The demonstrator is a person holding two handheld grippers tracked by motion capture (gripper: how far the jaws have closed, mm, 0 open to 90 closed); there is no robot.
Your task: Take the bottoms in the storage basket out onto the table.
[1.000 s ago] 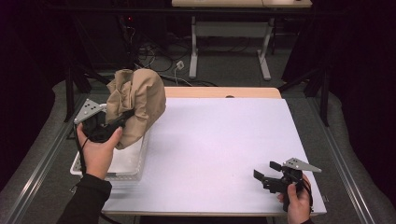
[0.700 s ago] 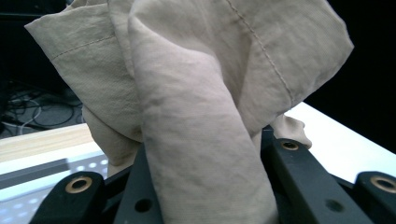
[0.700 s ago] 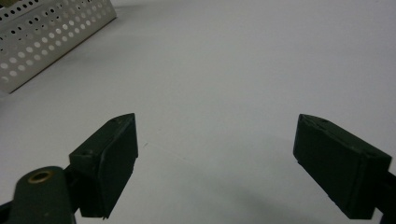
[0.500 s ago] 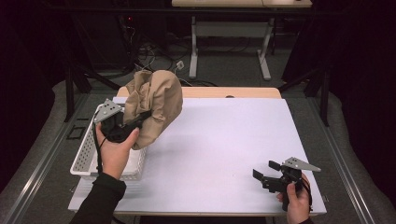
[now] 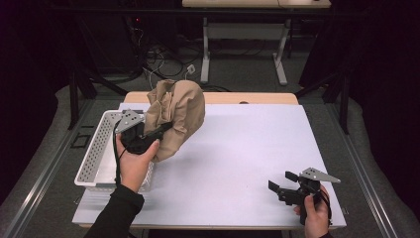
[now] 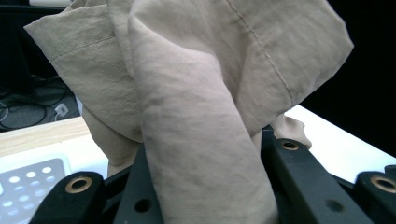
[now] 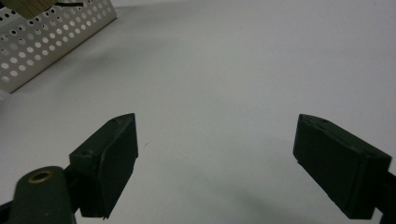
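Looking down from the high view, the left gripper [image 5: 148, 136] was raised at the left side of the white surface [image 5: 247, 148], its jaws closed on a bunched tan cloth [image 5: 176, 119] that hung above the surface's far-left part, just right of a white perforated basket [image 5: 94, 158]. The basket's near end was partly hidden by the left hand [image 5: 132, 166]. The right gripper [image 5: 282, 186] sat at the near right corner, jaws spread wide and empty, close to the surface's near edge; the broad middle and far right of the surface lay bare.

From the left gripper view, the cloth [image 6: 196, 93] was pinched between the black jaws and rose in folds past the top of the frame, covering most of what lay beyond.

From the right gripper view, the jaws stood far apart with nothing between them over bare surface [image 7: 233, 70]; the basket's [image 7: 51, 37] corner showed at upper left, cut off.
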